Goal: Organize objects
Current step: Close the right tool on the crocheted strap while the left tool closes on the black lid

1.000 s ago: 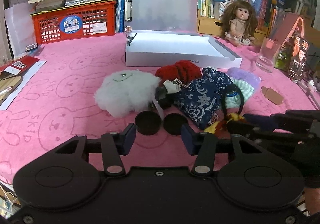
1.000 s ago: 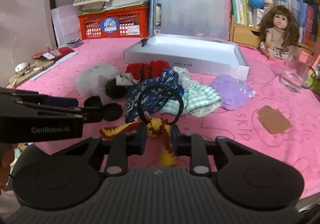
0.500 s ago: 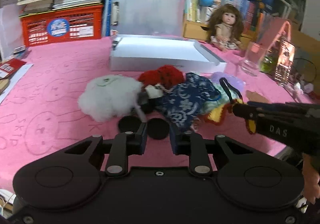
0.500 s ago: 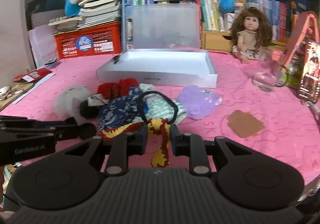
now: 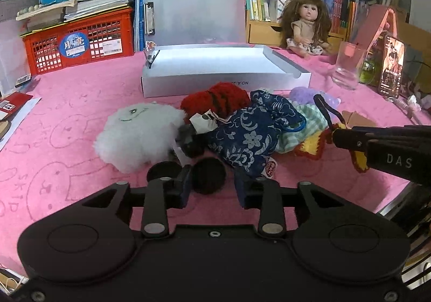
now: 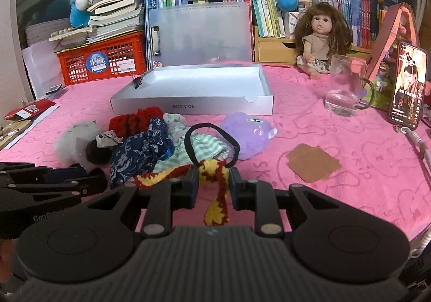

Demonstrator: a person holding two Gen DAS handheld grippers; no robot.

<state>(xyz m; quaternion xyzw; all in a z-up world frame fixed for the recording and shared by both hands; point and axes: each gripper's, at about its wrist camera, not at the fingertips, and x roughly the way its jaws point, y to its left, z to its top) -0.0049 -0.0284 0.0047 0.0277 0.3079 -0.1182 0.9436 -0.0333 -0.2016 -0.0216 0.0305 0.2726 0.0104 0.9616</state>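
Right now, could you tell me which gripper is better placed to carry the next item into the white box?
Probably the right gripper: its fingers bracket the red-and-yellow crocheted hair tie, with the white box straight ahead. The left gripper is open, holding nothing.

My left wrist view sits low over near table edge, faces forward over toy pile toward white box [image 5: 215, 70]; my right wrist view sits beside it, further right, same heading, slightly higher; I see box [image 6: 194, 89], doll [image 5: 307, 24] [image 6: 320, 38], red crate [image 5: 78, 43] [image 6: 99, 59] in both; each view catches other gripper at its edge.
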